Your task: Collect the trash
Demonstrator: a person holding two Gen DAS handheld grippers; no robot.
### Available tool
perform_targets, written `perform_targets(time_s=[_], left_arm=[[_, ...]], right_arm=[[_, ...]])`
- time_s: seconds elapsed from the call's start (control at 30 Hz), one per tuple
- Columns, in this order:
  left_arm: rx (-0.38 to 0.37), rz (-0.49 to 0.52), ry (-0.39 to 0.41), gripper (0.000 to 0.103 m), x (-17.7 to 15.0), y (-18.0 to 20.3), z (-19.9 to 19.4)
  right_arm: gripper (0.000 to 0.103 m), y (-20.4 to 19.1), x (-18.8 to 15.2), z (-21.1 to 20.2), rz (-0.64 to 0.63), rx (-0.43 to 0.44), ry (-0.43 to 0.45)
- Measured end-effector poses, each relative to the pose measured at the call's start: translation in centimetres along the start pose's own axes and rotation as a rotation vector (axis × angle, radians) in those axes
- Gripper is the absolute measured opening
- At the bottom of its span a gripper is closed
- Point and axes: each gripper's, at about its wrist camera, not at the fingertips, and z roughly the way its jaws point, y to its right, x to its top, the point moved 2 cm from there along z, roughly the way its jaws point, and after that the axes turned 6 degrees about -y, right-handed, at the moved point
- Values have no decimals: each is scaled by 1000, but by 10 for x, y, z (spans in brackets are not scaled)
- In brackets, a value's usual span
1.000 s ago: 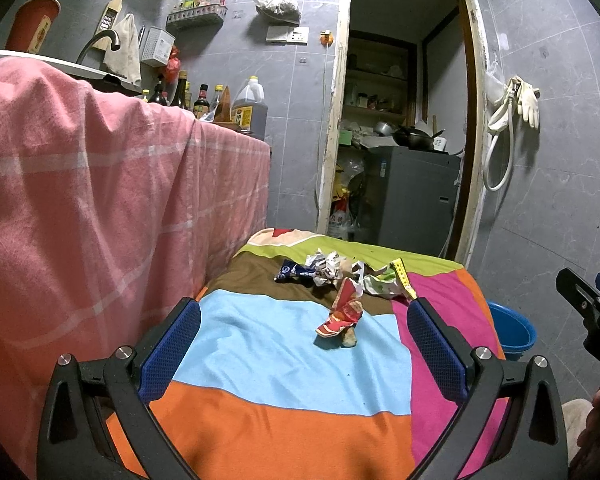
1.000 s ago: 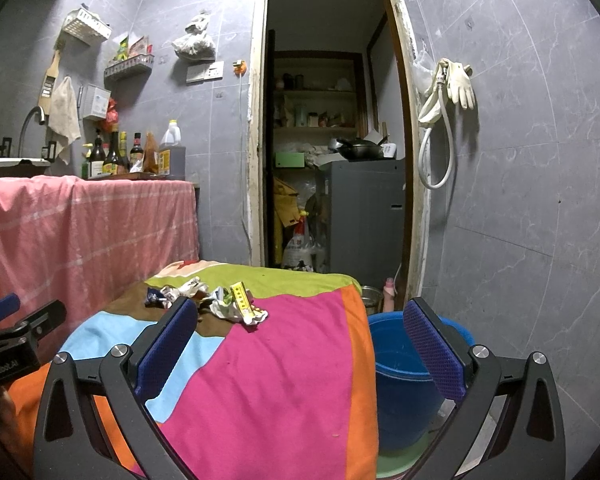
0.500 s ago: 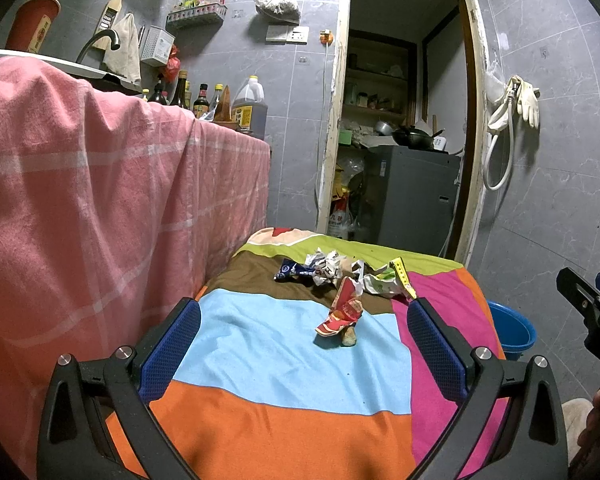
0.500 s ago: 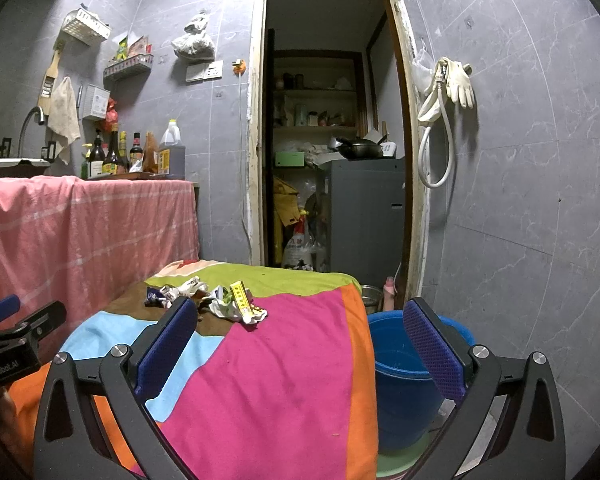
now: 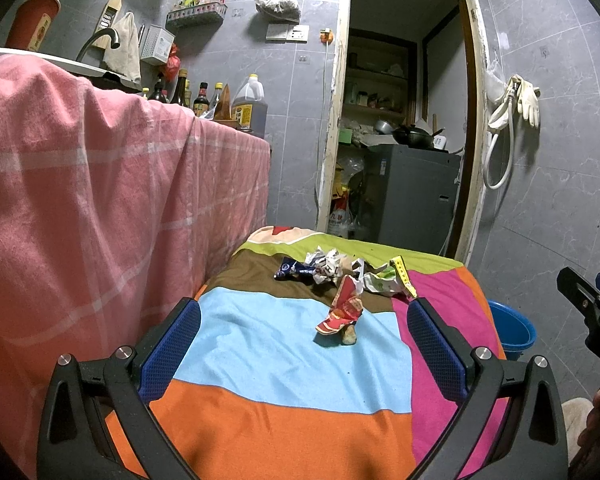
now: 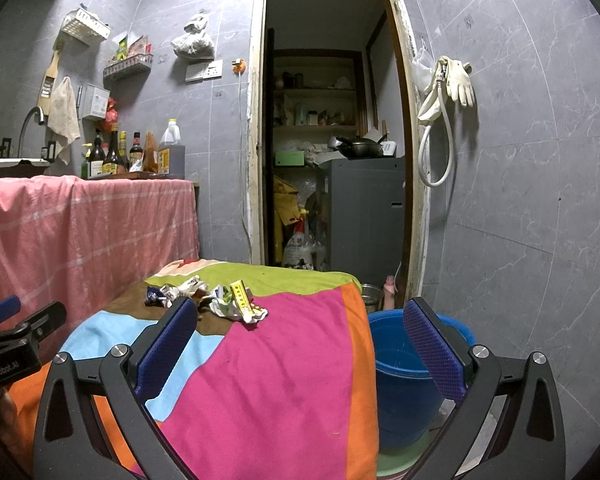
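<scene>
Crumpled wrappers lie in a cluster on the striped cloth [image 5: 284,364]: a red wrapper [image 5: 342,308] nearest me, a blue one [image 5: 292,269], white crumpled paper [image 5: 326,262] and a green-white wrapper with a yellow strip [image 5: 388,280]. My left gripper [image 5: 303,340] hovers open, short of the red wrapper, holding nothing. In the right wrist view the same pile [image 6: 220,300] sits ahead and to the left. My right gripper [image 6: 300,344] is open and empty, over the pink stripe, with a blue bucket [image 6: 404,368] behind its right finger.
A pink cloth [image 5: 100,208] drapes a counter on the left, with bottles [image 5: 204,96] on top. A doorway [image 6: 332,152] at the back opens onto a grey appliance [image 6: 364,208]. The blue bucket [image 5: 512,328] stands on the floor right of the table, beside the tiled wall.
</scene>
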Motion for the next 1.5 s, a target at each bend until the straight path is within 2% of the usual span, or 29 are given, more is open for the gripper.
perform_targets(time_s=[0.57, 0.7, 0.9, 1.23, 1.33, 1.4, 1.43, 1.5], left_arm=[[-1, -1, -5, 101, -6, -2, 6], [4, 11, -17, 101, -12, -5, 19], [-11, 10, -111, 101, 4, -3, 58], [-107, 5, -300, 100, 10, 0, 117], [-137, 5, -344, 91, 10, 2, 131], [-156, 13, -378, 77, 10, 5, 140], [-170, 15, -397, 74, 10, 5, 145], [-189, 15, -423, 64, 10, 4, 155]], right_arm=[[103, 2, 1, -1, 3, 0, -2], [103, 2, 3, 2, 5, 18, -2], [103, 3, 7, 35, -21, 55, -15], [103, 22, 14, 115, -6, 137, -137], [103, 18, 12, 133, -29, 175, -167], [102, 15, 12, 145, -38, 204, -190], [101, 13, 11, 150, -44, 219, -199], [88, 7, 10, 160, -69, 242, -220]])
